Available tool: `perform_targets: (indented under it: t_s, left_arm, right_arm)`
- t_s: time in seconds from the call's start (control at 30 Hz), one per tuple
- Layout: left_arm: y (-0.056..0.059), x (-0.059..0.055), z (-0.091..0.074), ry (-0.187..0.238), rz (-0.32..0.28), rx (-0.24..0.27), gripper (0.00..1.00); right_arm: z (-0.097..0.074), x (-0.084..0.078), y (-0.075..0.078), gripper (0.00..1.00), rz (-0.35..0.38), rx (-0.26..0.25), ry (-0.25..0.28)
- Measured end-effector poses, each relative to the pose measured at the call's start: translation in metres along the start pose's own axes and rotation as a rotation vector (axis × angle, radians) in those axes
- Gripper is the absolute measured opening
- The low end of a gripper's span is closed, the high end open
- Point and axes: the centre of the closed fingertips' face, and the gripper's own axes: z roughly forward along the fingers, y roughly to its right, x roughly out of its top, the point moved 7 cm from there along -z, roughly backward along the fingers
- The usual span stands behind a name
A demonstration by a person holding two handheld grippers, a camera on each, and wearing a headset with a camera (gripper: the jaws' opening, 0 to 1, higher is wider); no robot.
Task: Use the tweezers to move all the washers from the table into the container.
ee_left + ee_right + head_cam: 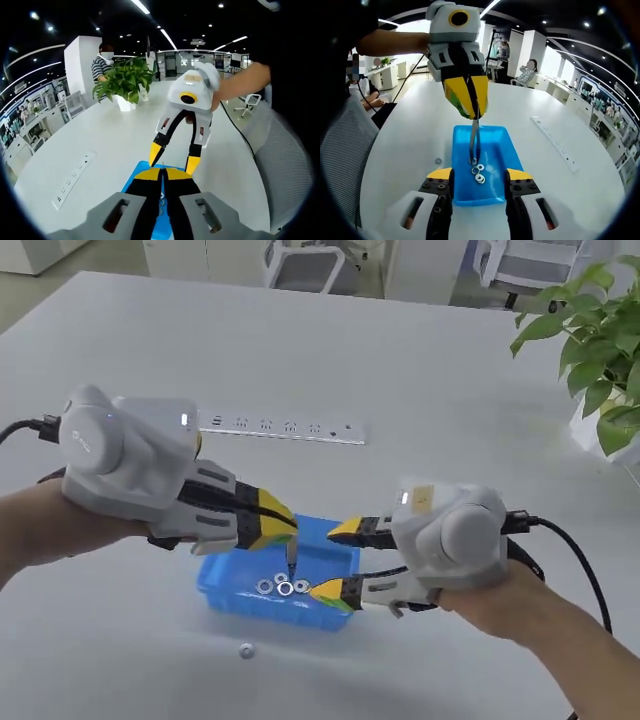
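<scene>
A blue container [225,592] sits on the white table and holds several washers [283,586]. My left gripper [285,520] is shut on metal tweezers [291,555], whose tips point down into the container just above the washers. One washer [246,649] lies on the table in front of the container. My right gripper [330,560] is open, its jaws on either side of the container's right end. In the right gripper view the tweezers [475,140] hang from the left gripper [467,100] over the washers [477,172] in the container [462,197]; the loose washer [438,161] lies left of it.
A white power strip [285,428] lies behind the container. A potted plant [595,350] stands at the table's right edge. Chairs stand beyond the far edge. People sit and stand in the background of both gripper views.
</scene>
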Motion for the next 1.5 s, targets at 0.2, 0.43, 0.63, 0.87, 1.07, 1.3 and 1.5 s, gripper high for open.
perform_targets:
  t_s: [0.2, 0.43, 0.63, 0.87, 1.07, 1.3, 1.5]
  left_arm:
    - [0.004, 0.002, -0.008, -0.006, 0.006, 0.002, 0.05]
    - [0.01, 0.002, -0.017, -0.012, 0.01, 0.002, 0.05]
    - [0.016, 0.001, -0.026, -0.006, 0.005, 0.011, 0.05]
    - [0.024, 0.0, -0.035, -0.005, -0.001, 0.008, 0.05]
    - [0.028, 0.0, -0.038, -0.002, 0.001, 0.013, 0.05]
    - [0.036, -0.003, -0.041, -0.004, -0.002, 0.003, 0.05]
    - [0.043, -0.007, -0.043, -0.003, -0.002, -0.002, 0.05]
  right_arm:
    - [-0.012, -0.005, -0.004, 0.57, 0.047, -0.036, -0.02]
    - [-0.023, -0.009, -0.011, 0.63, 0.078, -0.065, -0.026]
    - [-0.029, -0.012, -0.017, 0.7, 0.119, -0.085, -0.026]
    - [-0.032, -0.015, -0.026, 0.76, 0.157, -0.099, -0.018]
    - [-0.034, -0.017, -0.029, 0.79, 0.178, -0.11, -0.012]
    - [-0.038, -0.018, -0.033, 0.82, 0.185, -0.117, -0.002]
    - [-0.041, -0.02, -0.037, 0.84, 0.201, -0.121, -0.001]
